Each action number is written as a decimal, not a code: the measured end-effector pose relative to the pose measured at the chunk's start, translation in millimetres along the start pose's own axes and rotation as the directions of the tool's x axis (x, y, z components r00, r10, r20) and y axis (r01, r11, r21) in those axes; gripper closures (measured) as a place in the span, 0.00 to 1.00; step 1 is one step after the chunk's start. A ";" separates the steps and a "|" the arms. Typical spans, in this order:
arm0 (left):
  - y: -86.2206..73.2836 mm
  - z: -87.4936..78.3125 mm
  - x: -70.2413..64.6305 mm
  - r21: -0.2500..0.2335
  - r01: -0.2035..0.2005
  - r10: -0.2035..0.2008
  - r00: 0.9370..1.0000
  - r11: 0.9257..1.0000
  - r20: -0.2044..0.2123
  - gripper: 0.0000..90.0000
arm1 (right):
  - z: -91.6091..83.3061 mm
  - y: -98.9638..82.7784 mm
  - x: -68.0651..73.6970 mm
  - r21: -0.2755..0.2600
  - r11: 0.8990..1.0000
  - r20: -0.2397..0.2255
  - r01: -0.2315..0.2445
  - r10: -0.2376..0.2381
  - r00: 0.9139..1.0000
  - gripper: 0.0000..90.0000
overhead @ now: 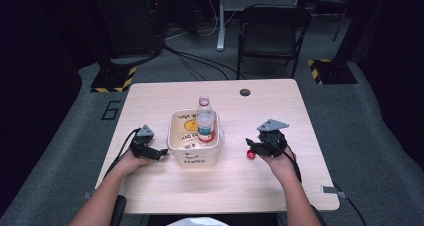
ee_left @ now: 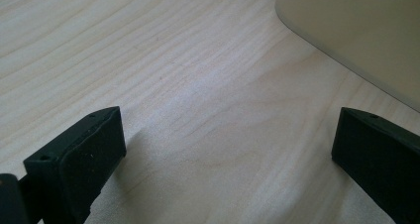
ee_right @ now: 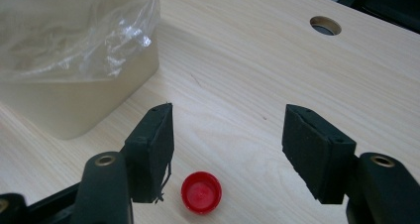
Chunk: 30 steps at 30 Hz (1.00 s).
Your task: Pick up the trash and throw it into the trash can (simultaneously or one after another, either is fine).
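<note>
Overhead, the bench [overhead: 260, 176] is a pale wood-grain rectangle with rounded corners and a round cable hole [overhead: 244, 92] near its far edge; it stands on grey carpet in a dark room, with a black folding chair [overhead: 272, 36] behind it, loose cables on the floor, and yellow-and-black striped bases at either side. Centre of the bench: a cream plastic tub [overhead: 194, 158], squarish with rounded corners, printed lettering on its wall, lined with crinkled clear film. Inside it stands a clear plastic bottle [overhead: 205, 120], upright, uncapped, with a red-and-white label. A small round red cap [ee_right: 201, 192] lies open side up on the bench, to the right of the tub and apart from it. The right gripper [ee_right: 228, 152] hangs just over the cap, its matte black fingers [ee_right: 153, 149] released, cap near the left one, not touched. The left gripper [ee_left: 228, 154] rests low beside the tub's left wall, fingers spread wide over bare wood, holding nothing.
</note>
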<state>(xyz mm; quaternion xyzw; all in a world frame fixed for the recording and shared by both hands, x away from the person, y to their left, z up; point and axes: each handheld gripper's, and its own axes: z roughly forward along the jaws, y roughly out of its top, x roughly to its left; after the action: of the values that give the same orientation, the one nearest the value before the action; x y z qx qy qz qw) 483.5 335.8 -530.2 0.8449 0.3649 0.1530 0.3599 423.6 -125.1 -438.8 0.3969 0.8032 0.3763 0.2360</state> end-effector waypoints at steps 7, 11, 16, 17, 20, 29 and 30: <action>-2.3 -3.2 -1.4 0.008 -0.005 0.005 1.000 1.000 0.006 0.00 | 7.0 -19.9 -4.4 0.008 0.999 -0.014 -0.039 0.040 0.999 0.44; -2.1 -3.5 -1.2 0.013 -0.007 0.007 1.000 1.000 0.010 0.00 | 12.8 -31.0 -4.3 0.001 0.997 -0.022 -0.071 0.071 0.997 0.45; -1.5 -2.1 -1.2 0.004 -0.003 0.003 1.000 1.000 0.009 0.00 | 20.8 -42.2 -0.9 0.014 0.996 -0.029 -0.089 0.089 0.996 0.48; -1.3 -1.8 -0.9 0.003 -0.005 0.005 1.000 1.000 0.010 0.00 | 21.7 -43.0 -1.0 0.015 0.996 -0.030 -0.084 0.084 0.996 0.48; -0.4 -1.5 -0.6 0.011 -0.009 0.009 1.000 1.000 0.011 0.00 | 26.3 -44.4 -0.9 0.018 0.995 -0.044 -0.097 0.097 0.994 0.48; 0.3 -0.4 -0.2 0.009 -0.014 0.014 1.000 1.000 0.010 0.00 | 39.3 -48.3 2.4 0.094 0.994 -0.068 -0.054 0.061 0.996 0.49; 0.3 -0.3 -0.3 0.009 -0.014 0.014 1.000 1.000 0.010 0.00 | 39.8 -48.6 3.1 0.098 0.994 -0.067 -0.053 0.060 0.996 0.49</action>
<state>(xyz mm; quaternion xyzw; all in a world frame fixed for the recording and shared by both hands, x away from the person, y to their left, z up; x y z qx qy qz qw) 483.3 335.6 -529.8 0.8499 0.3578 0.1498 0.3568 426.5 -125.6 -501.6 0.4171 0.8166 0.3572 0.1775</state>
